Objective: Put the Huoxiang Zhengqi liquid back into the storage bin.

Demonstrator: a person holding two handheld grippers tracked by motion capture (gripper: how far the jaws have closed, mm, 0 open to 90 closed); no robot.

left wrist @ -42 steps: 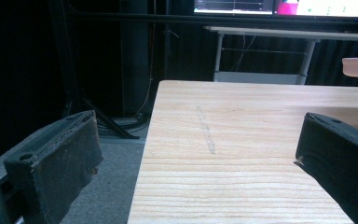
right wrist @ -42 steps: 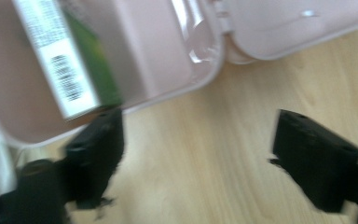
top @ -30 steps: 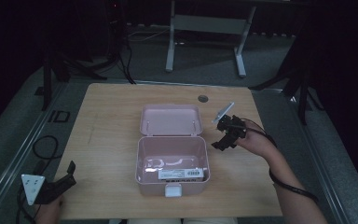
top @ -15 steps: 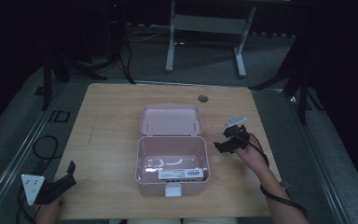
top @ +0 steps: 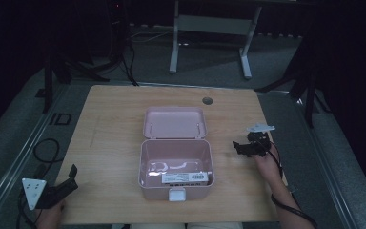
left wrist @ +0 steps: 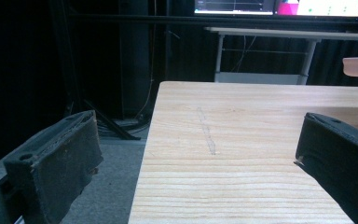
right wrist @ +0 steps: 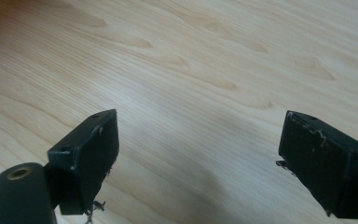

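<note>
A pink lidded box (top: 176, 167) sits open at the middle of the wooden table (top: 109, 143), its lid (top: 174, 122) laid back. Inside lie a white labelled item (top: 185, 178) and a clear wrapper. My right gripper (top: 238, 147) hovers just right of the box, open and empty, jaws pointing down at bare wood (right wrist: 196, 116). My left gripper (top: 69, 177) rests at the table's near left corner, open with nothing between its jaws; the left gripper view looks along the table's left edge (left wrist: 149, 140).
A round cable hole (top: 207, 100) sits near the table's far edge. A desk frame (top: 209, 24) stands on the floor beyond. Cables (top: 45, 148) lie on the floor at the left. Monitors (left wrist: 279, 6) glow in the background.
My right gripper has drawn back from beside the box's lid toward the near right and tipped downward. The left gripper has stayed put.
</note>
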